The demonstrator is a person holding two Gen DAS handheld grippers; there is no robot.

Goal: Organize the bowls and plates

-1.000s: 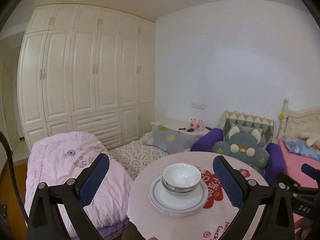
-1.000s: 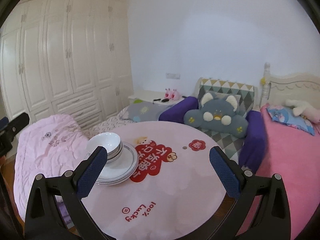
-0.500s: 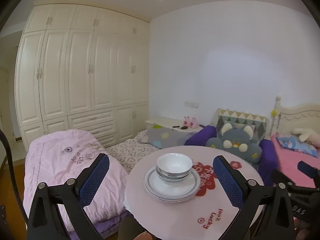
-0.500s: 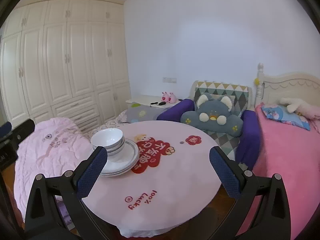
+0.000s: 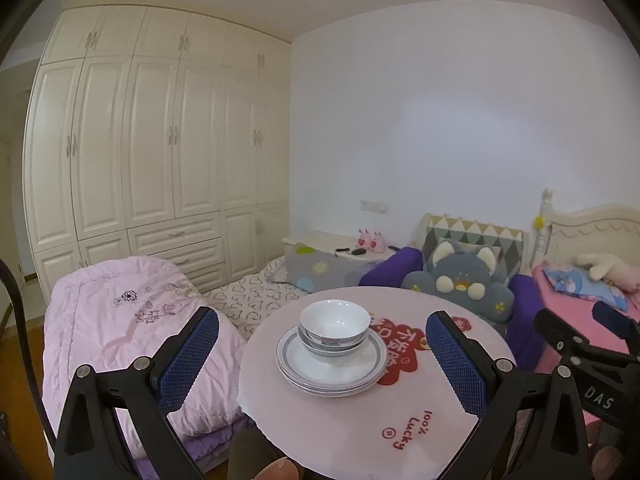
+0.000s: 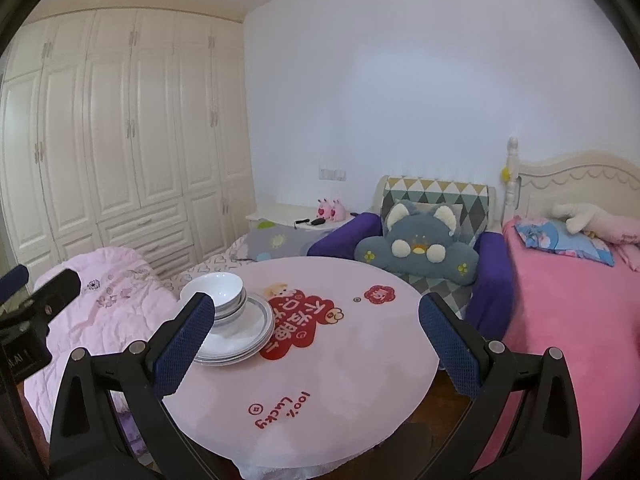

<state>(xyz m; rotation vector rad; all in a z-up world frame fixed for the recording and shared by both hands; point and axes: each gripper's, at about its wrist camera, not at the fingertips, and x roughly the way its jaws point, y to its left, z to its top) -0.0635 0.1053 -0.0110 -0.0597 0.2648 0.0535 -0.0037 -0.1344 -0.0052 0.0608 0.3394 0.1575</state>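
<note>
On the round bench (image 5: 440, 420), toward its left half, the bowls (image 5: 334, 322) sit nested one inside another at the centre of the stacked plates (image 5: 332, 368), all upright and coaxial — a single pile, bowls above, plates below. Such an arrangement fits the ordered state the task names; it fits equally a pile yet to be taken apart, and the views do not settle which.

Left gripper (image 5: 320, 356): released, both blue pads spread wide, holding nothing. The pile lies straight ahead of it, framed between the two pads but well beyond them. Right gripper (image 6: 312, 340): likewise released and empty. From this side the bowls (image 6: 218, 292) and plates (image 6: 244, 340) stand off to the left, partly hidden behind the left pad. The left hand is therefore the nearer and better aligned — any reach to the pile runs along its own forward axis. The pile is round, so no long axis governs approach.

Surroundings: a printed cloth with a red emblem (image 6: 304, 328) beside the plates; a pink quilt (image 5: 128, 320) left of the bench; a grey cat cushion (image 6: 416, 248) and a pink bed (image 6: 568, 300) behind and right. Nothing stands between either gripper and the pile.
</note>
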